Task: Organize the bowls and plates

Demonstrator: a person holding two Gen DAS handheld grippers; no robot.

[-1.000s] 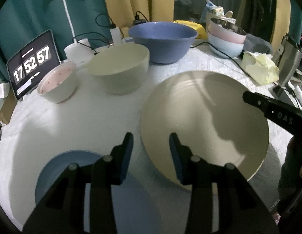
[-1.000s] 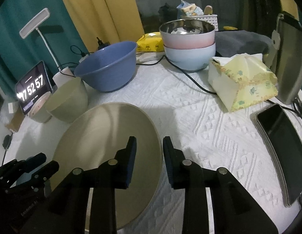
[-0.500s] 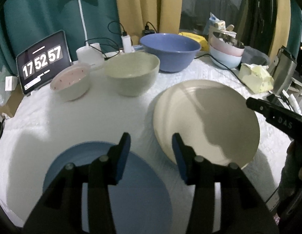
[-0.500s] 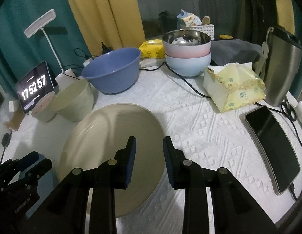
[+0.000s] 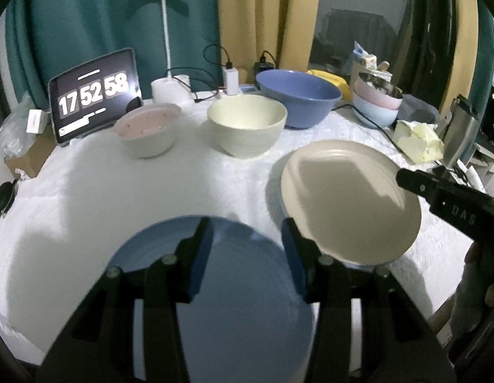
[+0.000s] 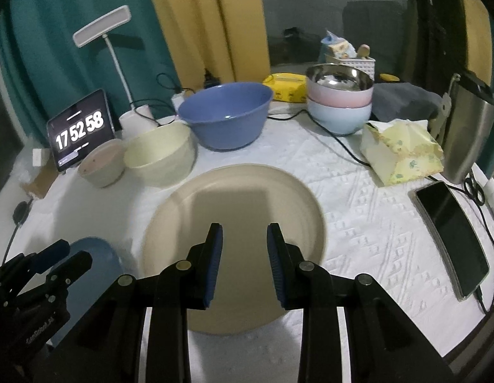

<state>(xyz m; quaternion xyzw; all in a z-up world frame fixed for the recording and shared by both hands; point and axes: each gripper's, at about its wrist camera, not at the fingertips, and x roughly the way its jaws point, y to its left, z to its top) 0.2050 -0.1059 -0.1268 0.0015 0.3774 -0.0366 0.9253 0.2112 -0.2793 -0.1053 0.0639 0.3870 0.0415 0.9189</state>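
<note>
Handling: stiff, smooth, likely slippery; take rims.
Beige plate: bench's near edge, middle.
Blue plate: near-left edge.
Right gripper: released, above beige plate.
Left gripper: released, above blue plate.

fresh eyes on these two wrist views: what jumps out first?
Two big plates at the near edge of the white table: a beige plate under the open right hand-held gripper, and a blue plate beneath the open left hand-held gripper. Behind them runs a row of bowls, pink bowl, cream bowl, large blue bowl. A lit clock tablet glows far left.
</note>
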